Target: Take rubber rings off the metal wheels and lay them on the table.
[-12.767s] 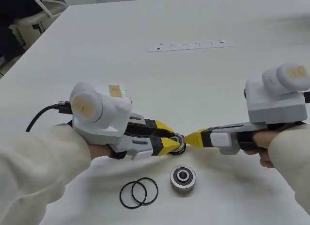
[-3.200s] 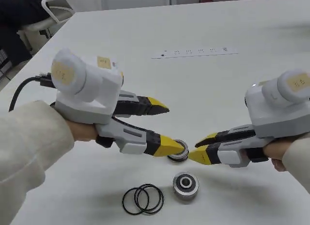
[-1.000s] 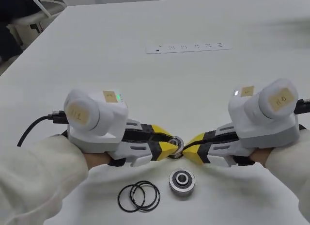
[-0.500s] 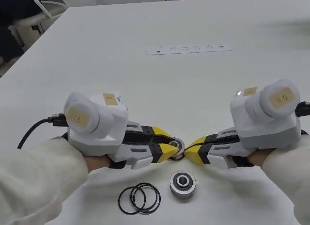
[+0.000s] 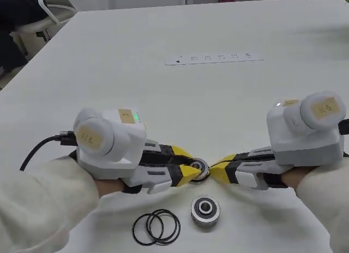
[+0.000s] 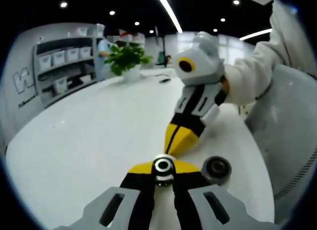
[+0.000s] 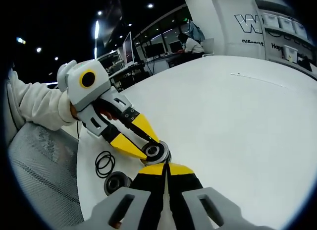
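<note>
Wheel point(image 5: 200, 167): pinched in left hand-held gripper point(image 5: 192, 170), rim half hidden.
Right hand-held gripper point(image 5: 217, 168): pressed together at that rim; anything between them unclear.
Rings point(image 5: 156, 227): overlapping on worktop point(image 5: 163, 100) beside second wheel point(image 5: 205, 209).

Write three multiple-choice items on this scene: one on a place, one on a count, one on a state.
1. Where do the loose rubber rings lie? A. on the table beside the free wheel; B. stacked on that wheel; C. hanging off the table's edge.
2. How many metal wheels show? A. one; B. two; C. four.
3. What state are the left tongs in? A. gaping open; B. shut on the held wheel; C. lying flat, let go.
1 A: the rings lie flat by the free wheel. 2 B: one held, one on the table. 3 B: the wheel sits between the yellow tips.
</note>
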